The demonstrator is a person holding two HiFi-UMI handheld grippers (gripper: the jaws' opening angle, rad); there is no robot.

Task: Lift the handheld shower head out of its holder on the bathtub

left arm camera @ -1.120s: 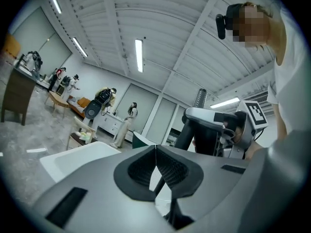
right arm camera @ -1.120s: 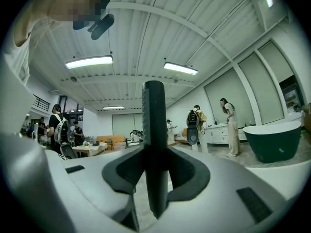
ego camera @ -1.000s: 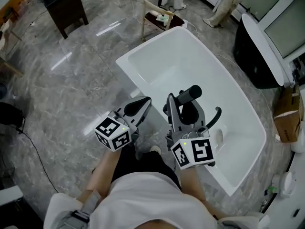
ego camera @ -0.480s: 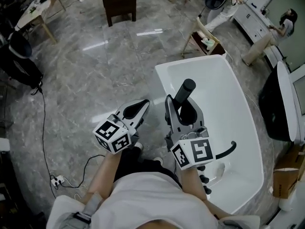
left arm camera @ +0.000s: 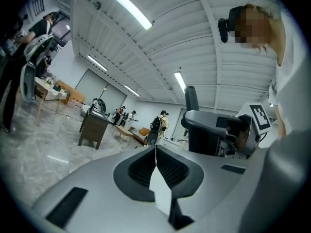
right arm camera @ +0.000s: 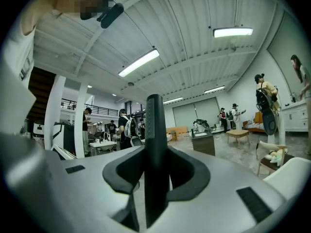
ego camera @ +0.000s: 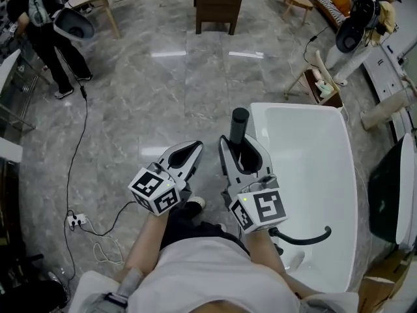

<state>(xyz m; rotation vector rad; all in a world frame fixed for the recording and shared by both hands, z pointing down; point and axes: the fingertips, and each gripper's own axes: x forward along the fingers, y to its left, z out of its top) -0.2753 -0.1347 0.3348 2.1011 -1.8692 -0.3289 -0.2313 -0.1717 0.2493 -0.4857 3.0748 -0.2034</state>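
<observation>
From the head view, found the right claw (ego camera: 240, 150) grasping the shower head (ego camera: 239, 124), a matte black cylinder jutting past the pads, over the grey veined marble floor (ego camera: 163, 96) just beside the bathtub (ego camera: 306, 142) rim. Saw a black hose (ego camera: 303, 238) arcing from below that claw across the near end of the glossy white, smooth-walled tub. Found the left claw (ego camera: 187, 154) just beside the right one, clenched. Noted a dark wooden cabinet (ego camera: 218, 2) well apart at the top and a power strip (ego camera: 76, 222) on the floor. In the left gripper view, confirmed what the head view only hinted: left claw (left arm camera: 155, 152) pads met along a thin seam, nothing gripped. Caught there the right claw (left arm camera: 197, 120) side-on, with the shower head (left arm camera: 191, 97) poking above it, and the cabinet (left arm camera: 93, 127) beyond. In the right gripper view, saw the right claw (right arm camera: 155, 174) pads pressed on both sides of the shower head (right arm camera: 154, 130), a straight black bar rising through the dark padded opening. Picked out a white corner of the bathtub (right arm camera: 291, 171) at lower right, unseen from the left gripper view.
</observation>
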